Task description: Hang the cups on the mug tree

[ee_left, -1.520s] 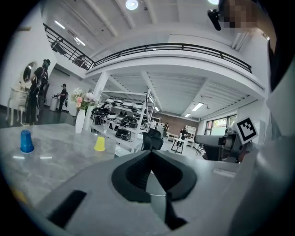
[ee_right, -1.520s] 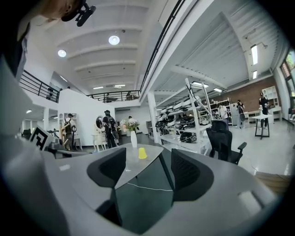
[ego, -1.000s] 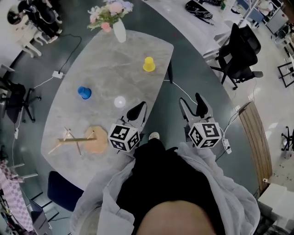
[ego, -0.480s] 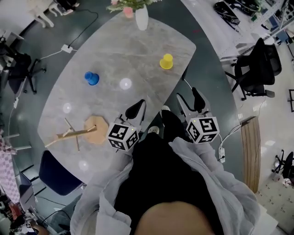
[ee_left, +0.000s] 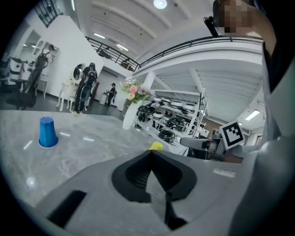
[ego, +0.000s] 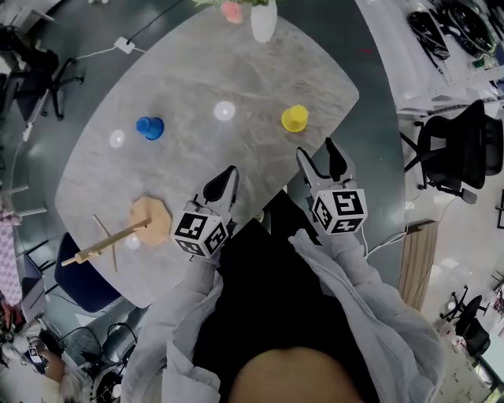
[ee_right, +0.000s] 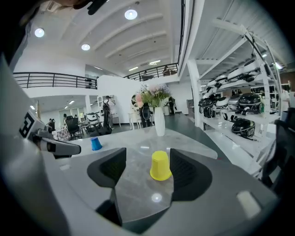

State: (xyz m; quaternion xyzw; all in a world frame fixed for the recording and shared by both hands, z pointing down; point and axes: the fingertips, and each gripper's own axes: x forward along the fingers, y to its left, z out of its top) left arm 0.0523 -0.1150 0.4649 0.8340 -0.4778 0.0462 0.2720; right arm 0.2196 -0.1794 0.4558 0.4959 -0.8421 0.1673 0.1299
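A yellow cup [ego: 294, 118] stands upside down on the grey marble table [ego: 236, 71], near its right edge. A little short of that cup is my right gripper [ego: 321, 155], open; in the right gripper view the yellow cup [ee_right: 160, 166] shows between the jaws but beyond them, untouched. A blue cup [ego: 149, 127] stands upside down to the left. The wooden mug tree [ego: 118, 236] lies on its side at the table's near left edge. My left gripper [ego: 223, 183] is shut and empty over the near edge, its pads meeting in the left gripper view [ee_left: 150, 154].
A white vase [ego: 264, 20] of flowers stands at the table's far end. A black office chair [ego: 449, 153] is off to the right, a blue chair [ego: 79, 283] under the table's near left. Cables lie on the floor.
Both grippers have moved forward, from beside the table's near edge to over it. The right one has come much nearer the yellow cup. The jaws have not changed.
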